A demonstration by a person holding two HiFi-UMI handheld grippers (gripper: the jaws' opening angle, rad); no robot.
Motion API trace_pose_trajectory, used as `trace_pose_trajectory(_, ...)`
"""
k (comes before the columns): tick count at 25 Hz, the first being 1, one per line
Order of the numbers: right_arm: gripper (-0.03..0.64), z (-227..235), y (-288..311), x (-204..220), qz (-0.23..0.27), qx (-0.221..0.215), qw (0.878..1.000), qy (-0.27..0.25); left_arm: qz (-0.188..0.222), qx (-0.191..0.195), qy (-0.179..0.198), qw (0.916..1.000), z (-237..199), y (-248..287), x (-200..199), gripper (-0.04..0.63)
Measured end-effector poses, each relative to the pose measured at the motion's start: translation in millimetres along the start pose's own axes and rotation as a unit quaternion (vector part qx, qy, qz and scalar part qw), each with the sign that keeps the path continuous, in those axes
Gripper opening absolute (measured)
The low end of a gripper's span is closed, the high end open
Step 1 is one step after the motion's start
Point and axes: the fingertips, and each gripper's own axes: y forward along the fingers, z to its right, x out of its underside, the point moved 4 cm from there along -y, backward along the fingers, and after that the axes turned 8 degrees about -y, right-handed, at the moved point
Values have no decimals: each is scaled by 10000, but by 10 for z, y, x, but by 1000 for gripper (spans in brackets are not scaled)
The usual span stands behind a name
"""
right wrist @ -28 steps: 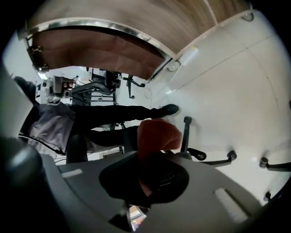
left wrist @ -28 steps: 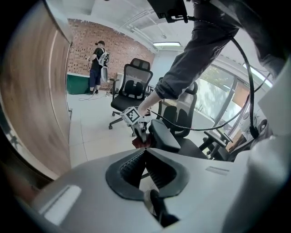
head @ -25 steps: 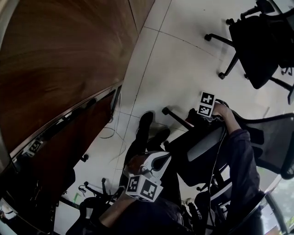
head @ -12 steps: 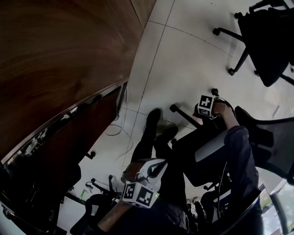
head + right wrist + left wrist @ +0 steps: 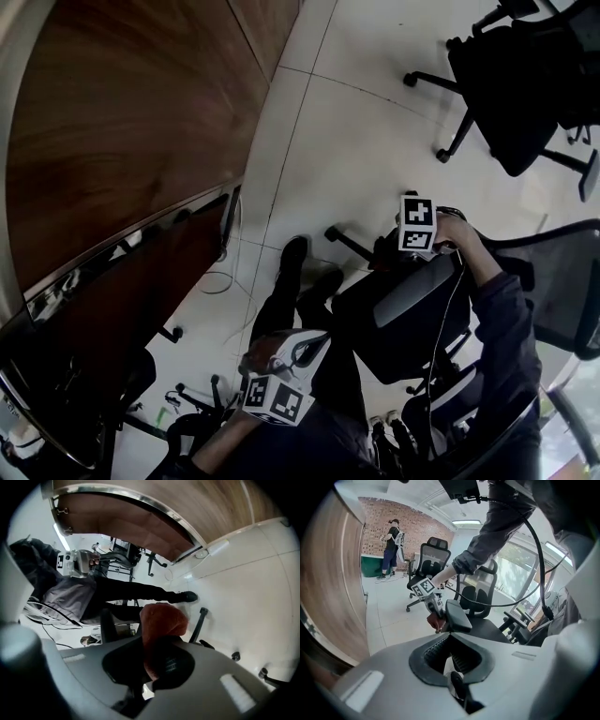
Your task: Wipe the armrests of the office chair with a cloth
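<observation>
A black office chair (image 5: 389, 328) stands in front of me, its grey padded armrest (image 5: 412, 289) sloping across the seat. My right gripper (image 5: 403, 251) sits at the armrest's front end, shut on a rust-red cloth (image 5: 161, 623) that bulges out between its jaws. The left gripper view shows that same cloth (image 5: 434, 620) pressed against the tip of the armrest (image 5: 458, 615). My left gripper (image 5: 314, 345) hangs low over my lap, away from the chair, open with nothing in it.
A curved wooden table (image 5: 122, 122) fills the left. More black office chairs (image 5: 511, 89) stand on the white tiled floor at the top right. Cables (image 5: 220, 277) lie by the table's foot. A person (image 5: 391, 545) stands far off by a brick wall.
The head camera has swayed. My right gripper stays at the armrest's front end with the cloth, shifting only slightly. The left gripper keeps its low position.
</observation>
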Motion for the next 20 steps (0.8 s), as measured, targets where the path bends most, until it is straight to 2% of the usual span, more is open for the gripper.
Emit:
trace_pose_trajectory(4, 43, 6, 18, 59, -280, -344, 9989, 135, 45, -29, -9, 10000, -15, 9, 11, 15)
trace_pose_trajectory(7, 43, 282, 195, 115, -395, -295, 9980, 404, -12, -51, -68, 10000, -24, -18, 73, 15)
trace_pose_trajectory(10, 43, 687, 385, 176, -389, 107, 9965, 738, -103, -39, -175, 9998, -35, -37, 164, 15)
trace_pose_trajectory(13, 43, 1059, 526, 290, -713, 560, 9913, 951, -190, -61, -233, 9995, -71, -14, 262, 15)
trace_pose_trajectory(17, 43, 1284, 693, 406, -1112, 918, 9850, 945, -289, -42, -279, 9992, -97, -7, 329, 15)
trace_pose_trajectory(20, 43, 1395, 735, 442, -1309, 1429, 9780, 777, -305, -20, -285, 9991, -108, -28, 327, 15)
